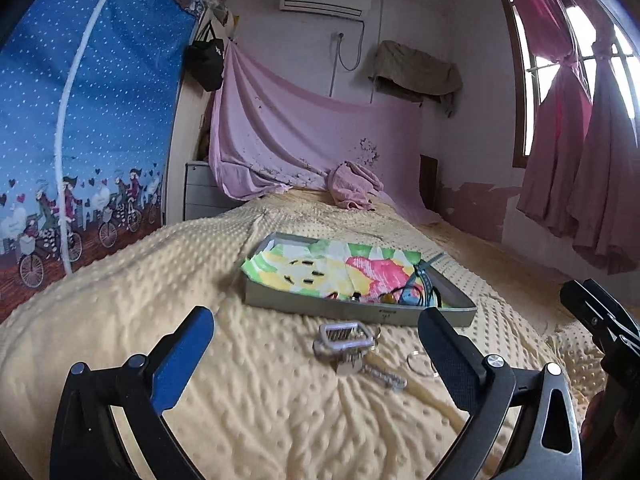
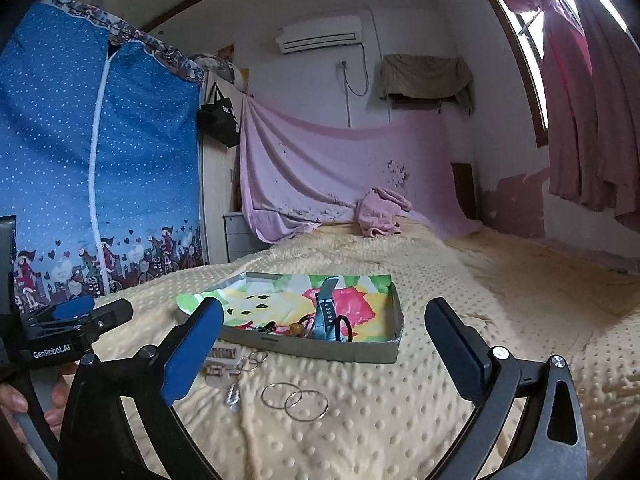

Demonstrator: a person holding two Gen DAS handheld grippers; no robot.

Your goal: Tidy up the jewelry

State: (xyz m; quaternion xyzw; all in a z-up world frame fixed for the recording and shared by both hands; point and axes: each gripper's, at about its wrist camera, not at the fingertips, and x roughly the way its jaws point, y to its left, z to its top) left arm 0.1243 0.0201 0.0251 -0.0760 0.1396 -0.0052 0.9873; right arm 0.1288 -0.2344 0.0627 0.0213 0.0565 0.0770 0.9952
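Observation:
A shallow grey tray [image 1: 360, 314] lined with flowered cloth lies on the bed. In it are a blue watch band [image 2: 326, 312], black hair ties [image 2: 344, 326] and an amber bead [image 2: 297, 329]. On the blanket in front of the tray lie silver hair clips [image 1: 344, 340], a sparkly clip [image 2: 233, 396], small rings [image 2: 254, 360] and two large hoop earrings [image 2: 296, 400]. My left gripper [image 1: 316, 320] hovers open behind the clips, nothing between its fingers. My right gripper [image 2: 324, 312] is open and empty too, with the hoops lying below it.
A yellow dotted blanket [image 1: 240, 400] covers the bed. A pink towel [image 1: 354, 186] is bunched at the far end. A blue wardrobe cover [image 1: 80, 120] stands to the left, and pink curtains [image 1: 576, 160] hang at the right window. A hand [image 2: 12, 400] holds the left gripper's handle.

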